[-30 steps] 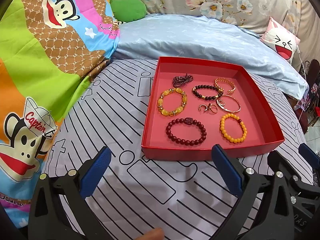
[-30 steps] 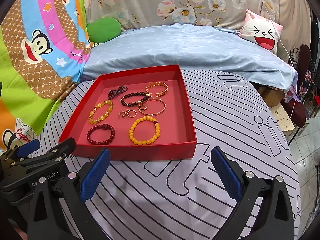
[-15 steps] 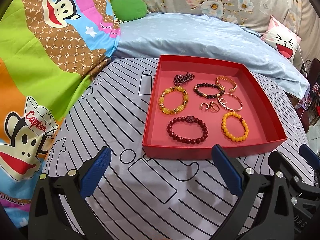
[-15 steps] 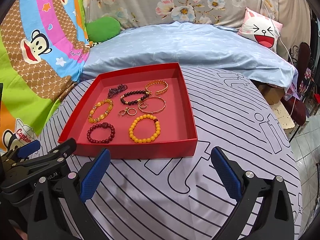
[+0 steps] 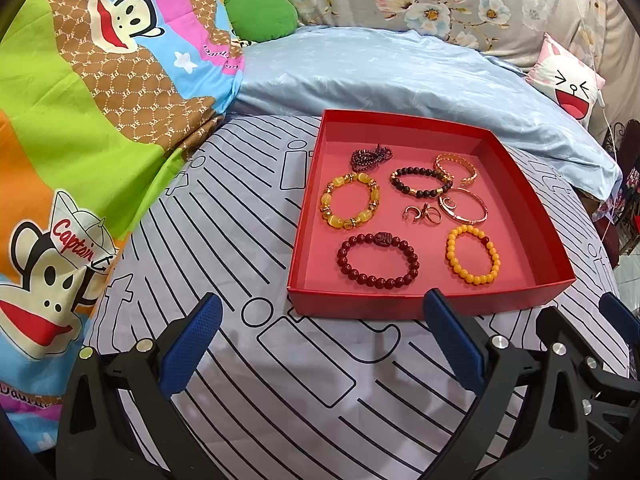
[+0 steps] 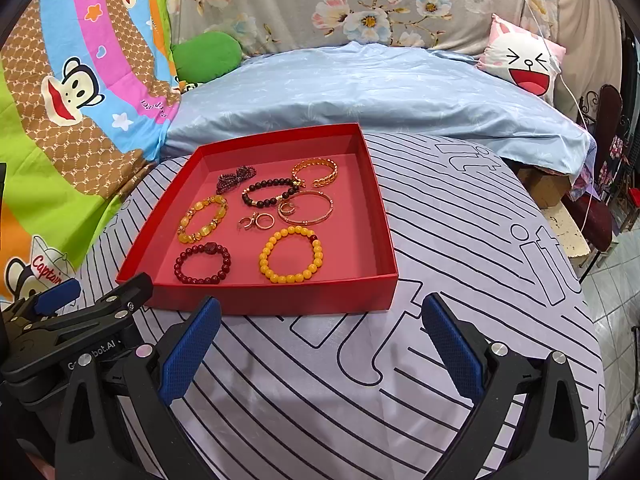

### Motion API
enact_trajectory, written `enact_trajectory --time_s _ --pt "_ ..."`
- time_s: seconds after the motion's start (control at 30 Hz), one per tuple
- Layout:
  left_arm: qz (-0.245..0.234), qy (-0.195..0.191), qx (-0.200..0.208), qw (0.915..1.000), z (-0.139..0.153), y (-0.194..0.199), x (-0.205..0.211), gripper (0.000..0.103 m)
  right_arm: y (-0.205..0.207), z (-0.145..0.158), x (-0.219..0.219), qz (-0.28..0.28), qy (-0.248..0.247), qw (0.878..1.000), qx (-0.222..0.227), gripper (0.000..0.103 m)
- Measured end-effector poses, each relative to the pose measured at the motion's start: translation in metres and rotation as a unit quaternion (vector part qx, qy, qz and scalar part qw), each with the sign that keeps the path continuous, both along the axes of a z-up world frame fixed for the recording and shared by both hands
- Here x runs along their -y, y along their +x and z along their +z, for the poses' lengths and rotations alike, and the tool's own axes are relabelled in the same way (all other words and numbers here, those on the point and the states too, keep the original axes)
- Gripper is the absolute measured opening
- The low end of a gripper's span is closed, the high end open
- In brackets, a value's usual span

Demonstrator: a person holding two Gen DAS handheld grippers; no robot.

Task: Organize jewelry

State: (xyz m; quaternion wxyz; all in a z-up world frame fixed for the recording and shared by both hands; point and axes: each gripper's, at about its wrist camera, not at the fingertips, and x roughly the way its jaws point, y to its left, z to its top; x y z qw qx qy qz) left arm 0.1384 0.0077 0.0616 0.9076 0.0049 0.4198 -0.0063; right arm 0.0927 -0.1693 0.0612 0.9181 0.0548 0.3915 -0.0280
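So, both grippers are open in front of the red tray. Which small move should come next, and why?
Probably ease the right gripper forward over the near wall of the red tray toward the orange bead bracelet. It lies nearest that gripper, apart from the other pieces, so the fingers could close on it alone. The left gripper is open and holds nothing; it could take the dark red bracelet afterwards.

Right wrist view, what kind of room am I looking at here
Most likely a bedroom at home. The red tray of bracelets sits on a bed's striped sheet, with a light blue quilt behind it, a cartoon-face cushion and a floral fabric backdrop.
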Motion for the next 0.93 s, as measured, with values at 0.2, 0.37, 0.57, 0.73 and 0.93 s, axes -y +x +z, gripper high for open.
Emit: enact_trajectory --time_s 0.2,0.37,0.57,0.73,0.93 --pt "0.0 0.001 0.0 1.0 -0.0001 -0.0002 0.0005 0.096 0.0 -0.0007 0.0 0.0 0.0 1.0 0.0 0.097" --pt "0.0 0.001 0.0 1.0 0.0001 -0.0001 0.0003 0.096 0.0002 -0.0004 0.0005 0.0 0.001 1.0 -0.001 0.097" --pt "0.001 0.001 0.0 1.0 -0.0006 -0.0001 0.0006 0.096 0.0003 -0.0004 0.0007 0.0 -0.001 1.0 0.0 0.097" --pt "0.0 0.0 0.0 1.0 -0.0008 0.0003 0.0006 0.096 0.0004 -0.0003 0.001 0.0 0.0 1.0 0.0 0.097" --pt "0.004 0.0 0.004 1.0 -0.0002 0.0001 0.0021 0.096 0.0 -0.001 0.0012 0.0 0.0 1.0 0.0 0.097"
